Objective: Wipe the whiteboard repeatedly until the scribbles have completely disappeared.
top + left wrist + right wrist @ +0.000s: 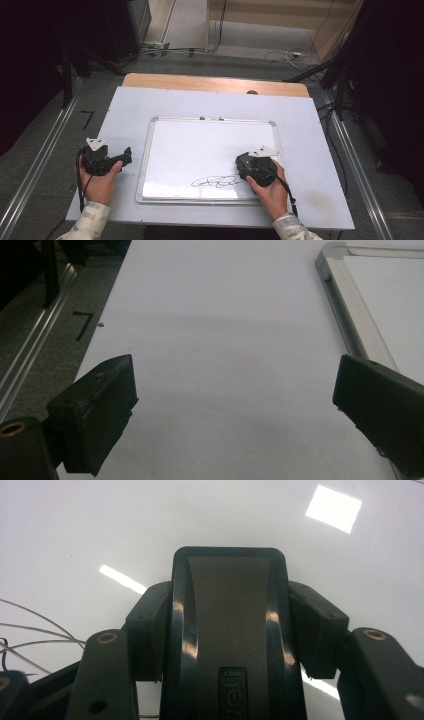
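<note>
Glossy whiteboard (200,150), right tongs (227,625) clamping rectangular black eraser (229,630), scribble (217,182) beside

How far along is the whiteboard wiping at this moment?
Hardly begun: the black scribble is on the whiteboard near its front edge, seemingly whole. In hand: the right gripper is shut on a black eraser, on the board beside the scribble's right end. The left gripper rests open on the table. Left: wiping the scribble away.

Black eraser (229,630) flat on whiteboard (200,145), beside scribble (216,182)
</note>
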